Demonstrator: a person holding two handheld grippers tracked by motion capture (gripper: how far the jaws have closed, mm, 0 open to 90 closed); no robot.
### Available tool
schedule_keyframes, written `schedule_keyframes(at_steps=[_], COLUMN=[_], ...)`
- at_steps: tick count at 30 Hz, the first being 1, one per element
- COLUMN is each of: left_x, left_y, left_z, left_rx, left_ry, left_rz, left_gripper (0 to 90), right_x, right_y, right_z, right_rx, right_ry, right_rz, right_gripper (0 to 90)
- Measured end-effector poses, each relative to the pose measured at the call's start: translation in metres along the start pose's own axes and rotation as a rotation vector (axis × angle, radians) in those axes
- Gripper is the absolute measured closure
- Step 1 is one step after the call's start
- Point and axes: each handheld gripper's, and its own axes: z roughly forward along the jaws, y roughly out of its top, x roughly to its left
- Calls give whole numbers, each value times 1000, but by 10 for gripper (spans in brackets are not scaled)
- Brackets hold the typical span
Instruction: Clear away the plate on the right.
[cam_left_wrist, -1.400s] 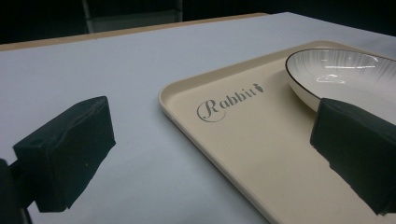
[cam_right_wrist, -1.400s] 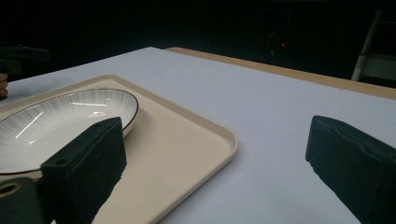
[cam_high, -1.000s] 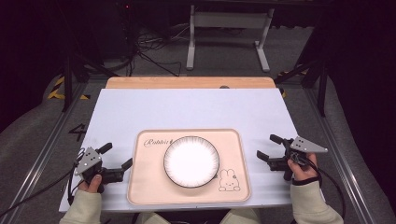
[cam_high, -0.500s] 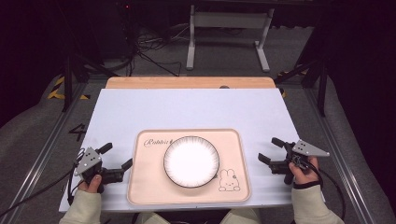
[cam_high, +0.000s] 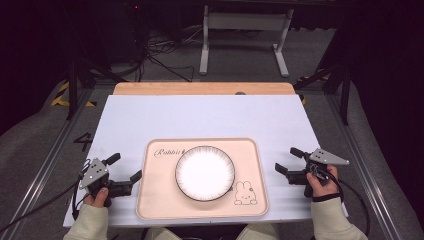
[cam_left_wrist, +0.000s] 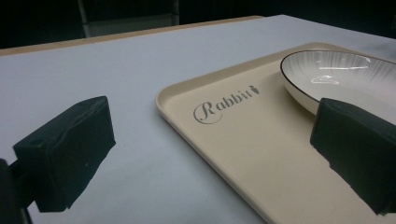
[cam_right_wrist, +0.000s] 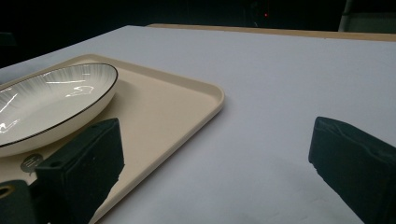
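The white table (cam_high: 210, 117) stretches ahead of me, with a strip of bare wood (cam_high: 202, 88) running along its far edge. Near the front edge, centred between my arms, lies the beige tray (cam_high: 160, 200), its long side parallel to that edge; the word "Rabbit" (cam_high: 169, 152) is printed in its far left corner and a small rabbit drawing (cam_high: 244, 193) sits in its near right corner. In the middle of the tray rests the white plate (cam_high: 205, 172), round, with a thin dark rim and fine ribbed lines running in from it, and nothing on it. My left gripper (cam_high: 124, 167) sits low over the table's near left corner, just beside the tray's left edge; its jaws stand wide apart and grip nothing, and in the left gripper view one jaw is over the white table while the other hangs above the tray, in front of the plate's edge. My right gripper (cam_high: 288, 160) is over the table near the right edge, beside the tray's right side but clear of it; its jaws too are spread wide with nothing between them, and in the right gripper view one jaw overlaps the tray's edge near the plate and the other stands above bare table. My hands (cam_high: 320, 181) hold both tools from behind, cream sleeves (cam_high: 330, 222) coming in over the front edge.
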Motion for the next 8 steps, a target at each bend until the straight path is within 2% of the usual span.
schedule_keyframes(at_steps=[8], left_x=[0], left_y=[0], left_z=[0], left_rx=[-1], left_ry=[-3], left_rz=[-2], left_gripper=[3], right_x=[1], right_y=[0], right_z=[0], right_rx=[-1], right_ry=[5], right_rz=[-10], right_gripper=[33])
